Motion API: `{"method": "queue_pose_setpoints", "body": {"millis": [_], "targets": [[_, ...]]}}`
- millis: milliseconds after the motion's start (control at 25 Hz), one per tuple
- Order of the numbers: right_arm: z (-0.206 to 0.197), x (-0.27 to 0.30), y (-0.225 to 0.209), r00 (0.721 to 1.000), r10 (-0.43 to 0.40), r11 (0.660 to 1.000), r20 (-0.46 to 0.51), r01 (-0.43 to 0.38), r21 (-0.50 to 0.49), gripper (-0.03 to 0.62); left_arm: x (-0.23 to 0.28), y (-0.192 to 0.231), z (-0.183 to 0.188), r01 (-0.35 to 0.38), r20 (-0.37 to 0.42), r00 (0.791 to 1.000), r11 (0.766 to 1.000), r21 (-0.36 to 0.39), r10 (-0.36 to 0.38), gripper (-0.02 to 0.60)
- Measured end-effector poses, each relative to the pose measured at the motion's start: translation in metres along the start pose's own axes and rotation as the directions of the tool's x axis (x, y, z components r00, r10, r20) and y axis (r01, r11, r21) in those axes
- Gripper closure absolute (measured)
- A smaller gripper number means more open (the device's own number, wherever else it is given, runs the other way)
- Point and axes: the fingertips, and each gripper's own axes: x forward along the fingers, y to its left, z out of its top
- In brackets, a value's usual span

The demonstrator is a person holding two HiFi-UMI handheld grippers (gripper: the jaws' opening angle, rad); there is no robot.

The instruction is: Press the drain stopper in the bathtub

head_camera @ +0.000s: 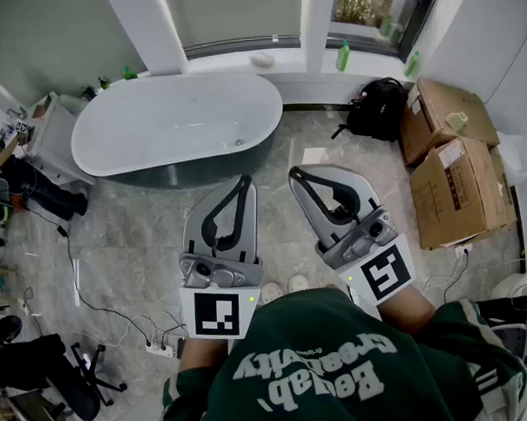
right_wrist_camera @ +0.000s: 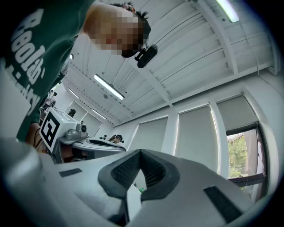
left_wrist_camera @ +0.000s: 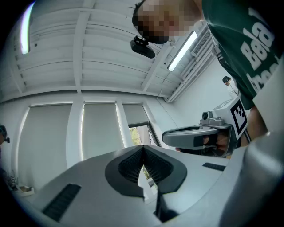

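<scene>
The person in the green sweatshirt (head_camera: 327, 373) stands with both tools held out in front at about the same height, angled a little upward. The left gripper (head_camera: 244, 181) is clenched, its ribbed pads meeting at the tip with nothing between them. The right gripper (head_camera: 294, 173), just beside it, is likewise squeezed together and empty. Each carries its marker cube (head_camera: 220, 314) at the rear, close to the person's body.

Below and between the grippers, the toes of a pair of light shoes (head_camera: 283, 289) show on the grey marbled floor (head_camera: 143, 245). Down to the left of the left gripper, a power strip (head_camera: 162, 347) lies among loose cables.

Ahead of both tips, well apart from them, stands the white oval bathtub (head_camera: 157, 158), somewhat to the left of the left gripper. A small metal fitting on its floor near the right end looks to be the drain stopper (head_camera: 239, 143); neither gripper is near it.

Ahead and to the right of the right gripper a black backpack (head_camera: 379, 107) sits on the floor, with cardboard boxes (head_camera: 453, 166) farther right. Beyond, green bottles (head_camera: 343, 55) stand on the window sill.
</scene>
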Motion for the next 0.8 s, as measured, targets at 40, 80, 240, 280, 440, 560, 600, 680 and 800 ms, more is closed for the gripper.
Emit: {"method": "queue_pose_setpoints", "body": {"millis": [40, 80, 240, 280, 440, 560, 600, 680, 800], "targets": [[-0.001, 0.0, 0.0, 1.0, 0.002, 1.0, -0.002, -0.002, -0.001, 0.583, 0.001, -0.001, 0.0, 0.005, -0.003, 1.0, 1.0, 0.009, -0.005, 0.58], [-0.002, 0.0, -0.001, 1.0, 0.003, 1.0, -0.004, -0.003, -0.001, 0.582, 0.002, -0.002, -0.001, 0.008, -0.006, 1.0, 1.0, 0.016, -0.008, 0.58], [-0.003, -0.004, -0.002, 1.0, 0.012, 1.0, -0.001, -0.012, 0.016, 0.583, 0.004, -0.004, -0.003, 0.005, -0.012, 1.0, 1.0, 0.016, -0.005, 0.58], [-0.004, -0.004, -0.002, 1.0, 0.015, 1.0, -0.003, -0.015, 0.014, 0.583, 0.005, -0.005, -0.004, 0.003, -0.014, 1.0, 1.0, 0.021, -0.003, 0.58], [-0.005, -0.007, -0.005, 1.0, 0.017, 0.999, 0.014, -0.017, 0.034, 0.582, 0.009, -0.009, -0.005, 0.011, -0.028, 1.0, 0.999, 0.047, -0.009, 0.58], [-0.006, -0.009, -0.007, 0.999, 0.011, 0.999, 0.032, -0.013, 0.048, 0.582, 0.012, -0.013, -0.008, 0.015, -0.036, 0.999, 0.999, 0.051, -0.013, 0.58], [-0.006, -0.009, -0.007, 0.999, 0.011, 0.999, 0.034, -0.013, 0.051, 0.582, 0.013, -0.015, -0.009, 0.017, -0.039, 0.999, 0.999, 0.045, -0.016, 0.58], [-0.008, -0.012, -0.008, 0.999, 0.008, 0.998, 0.033, -0.01, 0.054, 0.582, 0.014, -0.018, -0.011, 0.02, -0.043, 0.999, 0.999, 0.029, -0.019, 0.58], [-0.011, -0.019, -0.012, 1.0, 0.001, 0.998, 0.026, -0.003, 0.059, 0.582, 0.018, -0.023, -0.01, 0.022, -0.041, 0.999, 0.999, 0.03, -0.021, 0.58]]}}
